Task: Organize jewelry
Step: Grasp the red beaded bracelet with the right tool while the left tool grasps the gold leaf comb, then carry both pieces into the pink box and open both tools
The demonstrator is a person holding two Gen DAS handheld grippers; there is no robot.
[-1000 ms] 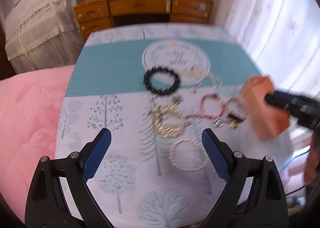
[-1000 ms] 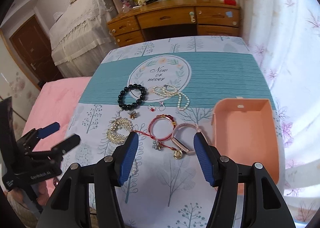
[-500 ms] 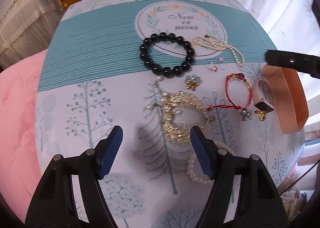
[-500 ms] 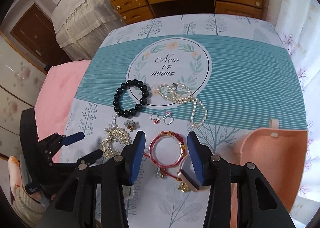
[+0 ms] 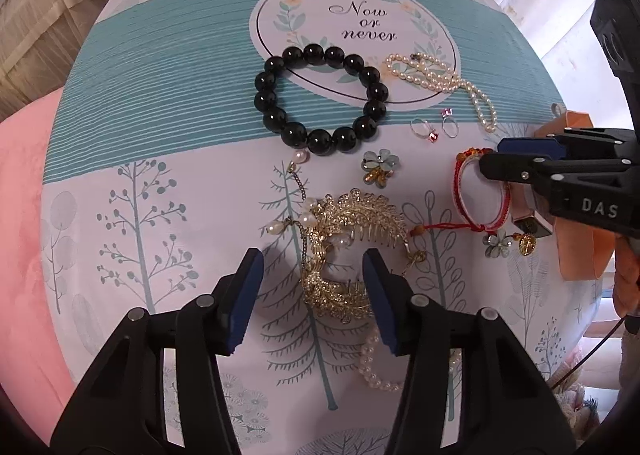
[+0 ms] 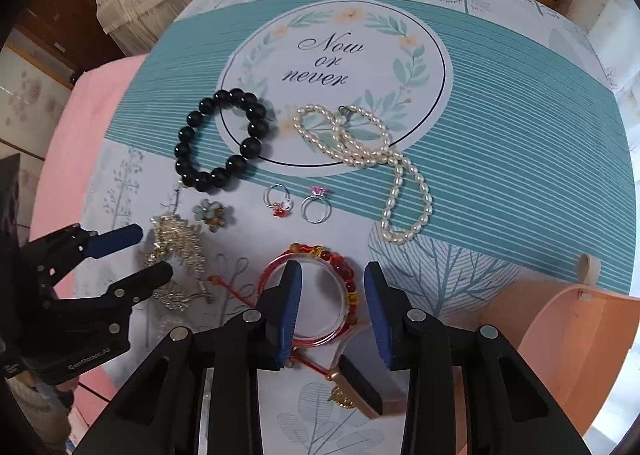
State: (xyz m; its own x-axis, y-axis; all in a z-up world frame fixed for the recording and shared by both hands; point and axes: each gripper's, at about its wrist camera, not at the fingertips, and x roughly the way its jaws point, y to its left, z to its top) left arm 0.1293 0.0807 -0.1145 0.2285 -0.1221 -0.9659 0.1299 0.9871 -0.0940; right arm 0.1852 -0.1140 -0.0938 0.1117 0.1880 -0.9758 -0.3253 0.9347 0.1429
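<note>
**Both grippers low over the jewelry**

The left gripper (image 5: 312, 267), jaws half apart and just closing, straddles part of the gold comb (image 5: 352, 223) without pressing it. The right gripper (image 6: 332, 283), also closing, has the red bracelet's (image 6: 344, 275) beaded side between its pads, not yet pinched. Beyond lie two rings (image 6: 316, 207), the black bracelet (image 6: 224, 139) and pearls (image 6: 360, 143). The pink box (image 6: 576, 343) sits right.

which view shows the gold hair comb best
The left wrist view: the gold hair comb lies whole and sharp just ahead of the left gripper, teeth and pearl drops visible. In the right wrist view it sits small at the left edge, partly covered by that gripper's fingers.
</note>
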